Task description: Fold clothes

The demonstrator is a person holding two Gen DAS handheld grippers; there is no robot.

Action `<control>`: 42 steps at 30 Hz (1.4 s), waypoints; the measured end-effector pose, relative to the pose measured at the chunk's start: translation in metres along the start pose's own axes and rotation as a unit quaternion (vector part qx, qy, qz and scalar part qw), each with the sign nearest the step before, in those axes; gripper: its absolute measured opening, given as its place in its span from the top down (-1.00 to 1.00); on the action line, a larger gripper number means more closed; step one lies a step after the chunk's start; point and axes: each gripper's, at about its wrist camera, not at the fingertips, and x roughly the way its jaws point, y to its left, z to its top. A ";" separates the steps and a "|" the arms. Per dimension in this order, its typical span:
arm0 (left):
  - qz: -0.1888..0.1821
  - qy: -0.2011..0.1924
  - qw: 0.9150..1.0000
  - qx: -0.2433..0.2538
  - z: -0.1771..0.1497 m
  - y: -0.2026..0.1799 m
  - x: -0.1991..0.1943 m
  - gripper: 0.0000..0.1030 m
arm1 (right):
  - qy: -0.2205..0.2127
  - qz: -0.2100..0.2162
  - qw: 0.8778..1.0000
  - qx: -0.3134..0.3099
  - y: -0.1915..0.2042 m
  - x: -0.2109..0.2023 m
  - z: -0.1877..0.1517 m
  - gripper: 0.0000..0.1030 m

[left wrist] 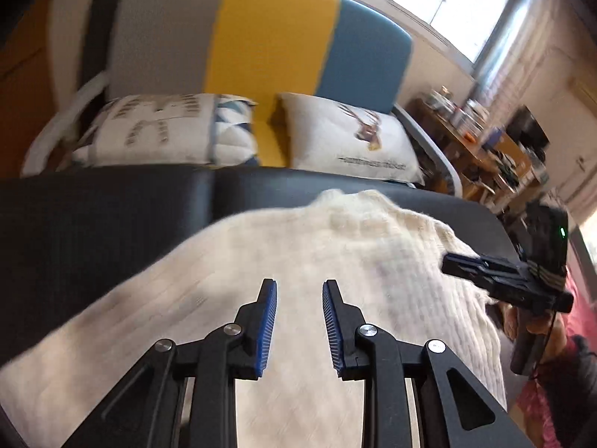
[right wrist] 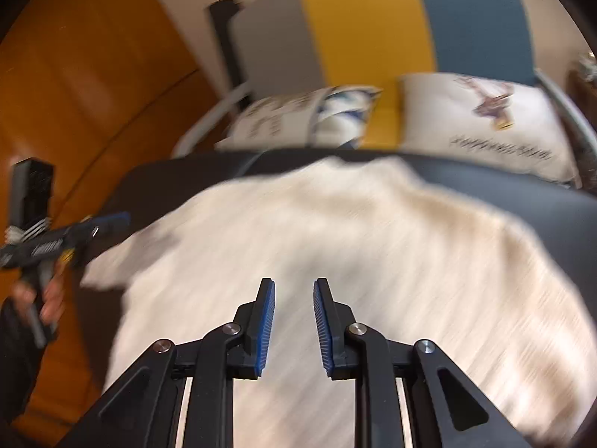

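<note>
A cream knitted garment [left wrist: 317,261] lies spread over a dark grey padded surface [left wrist: 104,224]. My left gripper [left wrist: 299,287] hovers over the near part of the knit, open by a narrow gap, and only cloth shows below its blue pads. My right gripper [right wrist: 294,285] hangs over the same garment [right wrist: 335,231], also narrowly open with nothing between its fingers. In the left wrist view the right gripper [left wrist: 453,264] reaches in from the right edge of the garment. In the right wrist view the left gripper [right wrist: 115,220] comes in from the left, held by a hand [right wrist: 52,298].
Behind the dark surface stands a sofa with a grey, yellow and blue back [left wrist: 268,37] and two printed pillows [left wrist: 168,130] [left wrist: 350,138]. A cluttered wooden desk [left wrist: 477,138] sits at the right under a window. Orange wooden panelling [right wrist: 74,74] fills the left.
</note>
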 end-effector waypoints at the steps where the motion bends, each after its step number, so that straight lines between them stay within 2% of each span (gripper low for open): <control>1: 0.009 -0.003 1.000 -0.011 -0.014 0.012 -0.017 0.49 | 0.006 -0.001 1.000 -0.007 0.012 -0.001 -0.013 0.60; 3: 0.025 -0.009 0.999 -0.028 -0.043 0.032 -0.047 0.49 | 0.016 -0.012 1.000 -0.020 0.036 -0.004 -0.038 0.60; 5: 0.019 -0.010 0.999 -0.046 -0.071 0.041 -0.066 0.49 | 0.019 -0.028 0.999 -0.012 0.048 -0.008 -0.061 0.60; 7: -0.003 0.000 0.998 -0.059 -0.100 0.038 -0.073 0.49 | 0.013 -0.049 0.999 0.006 0.052 -0.018 -0.081 0.60; 12: -0.019 0.033 0.999 -0.032 -0.147 0.000 -0.046 0.49 | 0.006 -0.114 0.991 0.070 0.028 -0.050 -0.124 0.60; 17: 0.043 0.076 0.996 -0.027 -0.164 -0.004 -0.006 0.49 | 0.031 -0.168 0.977 0.123 0.001 -0.073 -0.172 0.60; 19: 0.051 0.077 0.995 -0.031 -0.164 0.002 -0.001 0.40 | 0.037 -0.158 0.977 0.141 -0.004 -0.076 -0.195 0.59; 21: 0.052 0.080 0.995 -0.040 -0.162 0.008 0.004 0.40 | 0.012 -0.150 0.978 0.147 -0.002 -0.085 -0.212 0.59; 25: 0.070 0.082 0.994 -0.033 -0.158 0.002 0.006 0.40 | -0.006 -0.138 0.980 0.143 -0.001 -0.090 -0.221 0.59; 28: 0.088 0.074 0.993 -0.030 -0.157 -0.002 -0.005 0.40 | -0.008 -0.082 0.978 0.191 -0.012 -0.102 -0.221 0.60; 30: 0.076 0.051 0.995 -0.031 -0.159 -0.008 -0.023 0.40 | -0.021 -0.064 0.980 0.189 -0.008 -0.116 -0.224 0.59; 33: 0.069 0.043 0.997 -0.014 -0.166 -0.021 -0.036 0.39 | -0.003 -0.054 0.987 0.153 0.011 -0.117 -0.230 0.58; 36: 0.057 0.061 0.997 -0.003 -0.179 -0.028 -0.029 0.39 | 0.026 -0.054 0.991 0.119 0.029 -0.107 -0.241 0.59; 39: 0.076 0.080 0.994 0.027 -0.196 -0.036 -0.018 0.39 | 0.060 -0.072 0.992 0.084 0.042 -0.098 -0.249 0.59; 40: 0.094 0.084 0.991 0.046 -0.202 -0.038 -0.013 0.38 | 0.071 -0.081 0.992 0.071 0.046 -0.096 -0.251 0.59; 42: 0.096 0.078 0.990 0.062 -0.205 -0.039 -0.014 0.35 | 0.082 -0.090 0.991 0.063 0.051 -0.099 -0.252 0.59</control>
